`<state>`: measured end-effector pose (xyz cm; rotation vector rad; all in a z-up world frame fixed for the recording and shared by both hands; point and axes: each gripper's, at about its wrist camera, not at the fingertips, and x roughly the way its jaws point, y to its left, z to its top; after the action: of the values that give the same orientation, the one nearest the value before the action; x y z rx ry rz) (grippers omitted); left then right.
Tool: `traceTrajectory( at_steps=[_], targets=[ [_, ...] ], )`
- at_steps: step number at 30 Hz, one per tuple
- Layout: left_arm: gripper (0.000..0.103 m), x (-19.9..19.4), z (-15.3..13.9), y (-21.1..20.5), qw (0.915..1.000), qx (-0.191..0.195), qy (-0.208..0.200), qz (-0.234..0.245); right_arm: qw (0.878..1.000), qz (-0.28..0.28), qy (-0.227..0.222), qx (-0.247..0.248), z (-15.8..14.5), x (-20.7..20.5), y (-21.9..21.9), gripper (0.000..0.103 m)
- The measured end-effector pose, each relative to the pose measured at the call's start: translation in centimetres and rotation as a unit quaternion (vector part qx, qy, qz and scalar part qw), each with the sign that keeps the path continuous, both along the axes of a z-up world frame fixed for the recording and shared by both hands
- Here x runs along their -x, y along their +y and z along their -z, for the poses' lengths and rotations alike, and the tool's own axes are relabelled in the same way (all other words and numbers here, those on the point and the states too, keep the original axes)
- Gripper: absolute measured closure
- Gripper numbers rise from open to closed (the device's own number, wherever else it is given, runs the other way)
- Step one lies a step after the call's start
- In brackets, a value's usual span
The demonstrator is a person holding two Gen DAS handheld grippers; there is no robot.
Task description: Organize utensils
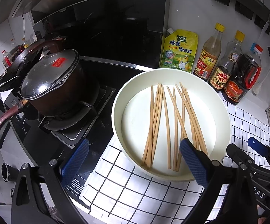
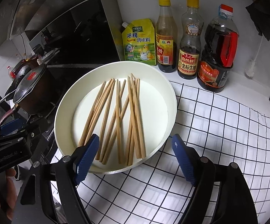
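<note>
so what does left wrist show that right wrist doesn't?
Left wrist only: the pot's red handle and full burner grate, plus the right hand-held gripper at the frame's edge.
Right wrist only: a white brush hanging on the wall, the left hand-held gripper and the hand holding it.
Both: white tray of loose chopsticks, yellow pouch, three sauce bottles, grid cloth.

1. Yellow pouch [image 2: 139,41], standing just behind the white tray [image 2: 60,112], is showing "鸡精 调味料" and "太太乐".
2. Soy sauce bottle [image 2: 189,63], behind the tray's right side, is reading "自然鲜 金标生抽".
3. Left gripper's body [image 2: 6,155], left of the tray, is showing "GenRobot.AI".
</note>
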<state>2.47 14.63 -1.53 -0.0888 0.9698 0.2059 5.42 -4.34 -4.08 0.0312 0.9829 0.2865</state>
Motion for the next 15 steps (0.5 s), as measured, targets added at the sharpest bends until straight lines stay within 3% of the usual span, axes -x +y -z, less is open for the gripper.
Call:
traceTrajectory(
  at_steps=[15],
  targets=[
    [0.006, 0.38, -0.35, 0.49, 0.9999, -0.002, -0.003, -0.016, 1.000, -0.005, -0.003, 0.006, -0.11, 0.31, 0.38, 0.026]
  ],
)
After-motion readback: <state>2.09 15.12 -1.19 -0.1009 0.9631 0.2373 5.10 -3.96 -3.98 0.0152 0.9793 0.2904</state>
